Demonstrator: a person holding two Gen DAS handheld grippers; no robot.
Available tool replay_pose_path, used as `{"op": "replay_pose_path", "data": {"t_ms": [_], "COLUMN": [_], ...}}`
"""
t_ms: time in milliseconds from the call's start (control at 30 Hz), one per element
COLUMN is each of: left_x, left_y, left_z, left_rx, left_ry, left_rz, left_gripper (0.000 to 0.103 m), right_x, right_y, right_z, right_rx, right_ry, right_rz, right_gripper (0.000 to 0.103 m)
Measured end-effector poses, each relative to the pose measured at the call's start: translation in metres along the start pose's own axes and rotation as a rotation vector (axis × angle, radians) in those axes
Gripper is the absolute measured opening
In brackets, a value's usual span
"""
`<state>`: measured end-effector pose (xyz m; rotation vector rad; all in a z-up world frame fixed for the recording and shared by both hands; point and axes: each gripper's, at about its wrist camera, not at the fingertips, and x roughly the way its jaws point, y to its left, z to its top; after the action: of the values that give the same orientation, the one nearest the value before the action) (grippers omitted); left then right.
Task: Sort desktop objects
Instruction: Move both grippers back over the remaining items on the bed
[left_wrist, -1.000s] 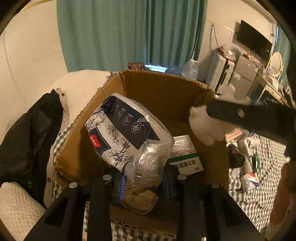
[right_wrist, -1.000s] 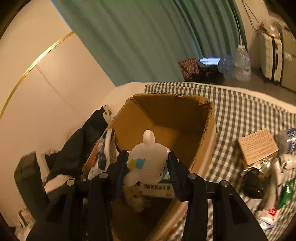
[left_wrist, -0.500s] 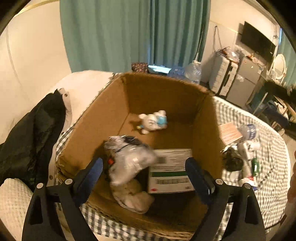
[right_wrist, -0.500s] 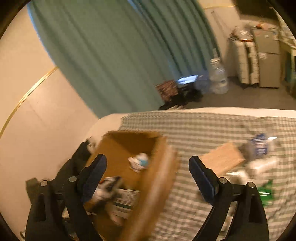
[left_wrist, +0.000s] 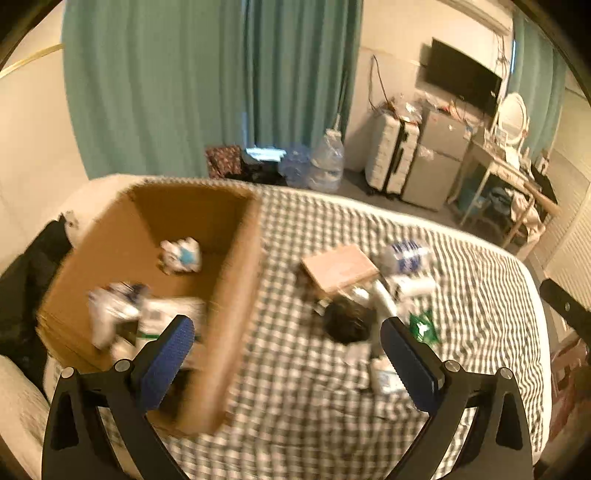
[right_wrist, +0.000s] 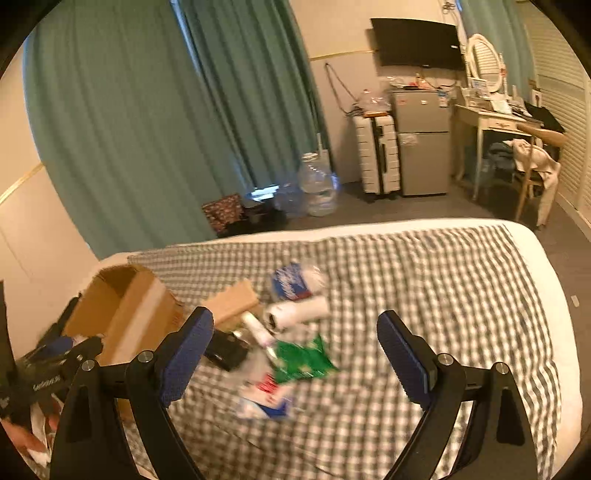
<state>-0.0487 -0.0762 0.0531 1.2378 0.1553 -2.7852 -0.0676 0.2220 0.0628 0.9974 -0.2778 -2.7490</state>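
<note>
An open cardboard box (left_wrist: 236, 295) stands on the checked bedspread (left_wrist: 461, 295). Inside lie a white plush toy (left_wrist: 181, 254), a patterned tissue pack (left_wrist: 110, 314) and a white carton with a green stripe (left_wrist: 162, 314). My left gripper (left_wrist: 286, 328) hovers over the box's right wall, its jaws opening with nothing between them. My right gripper (right_wrist: 295, 317) is open and empty above a blurred pile: a green packet (right_wrist: 303, 358), a white roll (right_wrist: 299, 312), a blue-and-white packet (right_wrist: 291, 286), a brown flat carton (right_wrist: 232, 302) and a black thing (right_wrist: 225, 350).
A black jacket (left_wrist: 22, 280) lies left of the box. Past the bed's far edge are water jugs (right_wrist: 317, 188), a white suitcase (right_wrist: 376, 155), a small fridge (right_wrist: 421, 140) and a desk (right_wrist: 487, 122). Teal curtains hang behind. The bedspread's right half is bare cloth.
Both grippers opened: the tissue pack and the plush toy dropped into the box. Both then swung right, away from the box toward the pile on the bedspread.
</note>
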Motion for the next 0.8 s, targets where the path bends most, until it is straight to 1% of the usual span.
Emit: {"op": "replay_pose_path", "data": {"t_ms": [67, 167, 233, 300, 400, 467, 600, 800], "left_x": [0.01, 0.022, 0.031, 0.04, 0.052, 0.059, 0.081, 0.118], "left_y": [-0.02, -0.043, -0.055, -0.063, -0.063, -0.063, -0.063, -0.06], "left_z": [-0.01, -0.025, -0.032, -0.037, -0.039, -0.039, -0.039, -0.036], "left_rx": [0.011, 0.061, 0.113, 0.149, 0.163, 0.165, 0.184, 0.205], "left_ry": [0.017, 0.018, 0.017, 0.021, 0.038, 0.039, 0.061, 0.093], "left_rz": [-0.002, 0.019, 0.042, 0.051, 0.021, 0.004, 0.001, -0.017], "left_gripper": [0.103, 0.103, 0.103, 0.103, 0.103, 0.103, 0.103, 0.103], "right_x": [0.001, 0.011, 0.02, 0.025, 0.032, 0.041, 0.06, 0.094], "right_y": [-0.014, -0.03, -0.034, -0.033, -0.027, -0.023, -0.015, -0.015], "right_z": [-0.011, -0.034, -0.04, -0.041, -0.042, -0.045, -0.053, -0.056], "right_rx": [0.006, 0.022, 0.017, -0.003, -0.034, -0.045, -0.076, -0.052], "right_ry": [0.001, 0.043, 0.085, 0.093, 0.094, 0.115, 0.155, 0.204], "right_rz": [-0.01, -0.014, -0.008, 0.007, 0.04, 0.047, 0.051, 0.059], "right_gripper": [0.091, 0.091, 0.091, 0.091, 0.091, 0.091, 0.091, 0.091]}}
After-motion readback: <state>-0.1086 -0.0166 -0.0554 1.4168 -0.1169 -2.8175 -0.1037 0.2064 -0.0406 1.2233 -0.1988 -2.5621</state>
